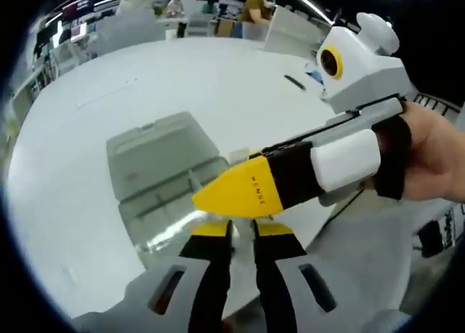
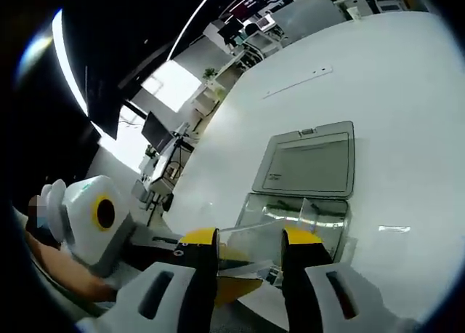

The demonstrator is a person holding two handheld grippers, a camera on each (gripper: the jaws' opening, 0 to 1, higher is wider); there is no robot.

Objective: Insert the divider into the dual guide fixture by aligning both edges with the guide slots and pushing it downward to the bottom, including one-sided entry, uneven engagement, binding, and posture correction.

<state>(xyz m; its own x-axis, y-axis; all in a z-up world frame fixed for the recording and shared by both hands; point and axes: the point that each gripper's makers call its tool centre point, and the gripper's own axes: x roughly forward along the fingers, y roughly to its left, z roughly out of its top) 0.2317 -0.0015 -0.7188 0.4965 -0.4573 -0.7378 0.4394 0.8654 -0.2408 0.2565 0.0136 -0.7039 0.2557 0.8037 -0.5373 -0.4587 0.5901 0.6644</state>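
table [image 1: 87,151], one fixture [image 1: 163,177] with lid laid open, one clear divider [image 2: 251,238], two grippers.
fixture sat mid-table; the divider's near edge was pinched between the right gripper's [image 2: 249,257] jaws, over the open tray. left gripper [image 1: 242,231] sat nearly pressed together just beneath it; i couldn't tell whether it held anything. best done by levelling the sheet so both edges met their slots, then pressing down evenly.

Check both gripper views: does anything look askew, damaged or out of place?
Nothing stands out. The box lies open on the white table, its lid flat behind. No spill or damage shows.
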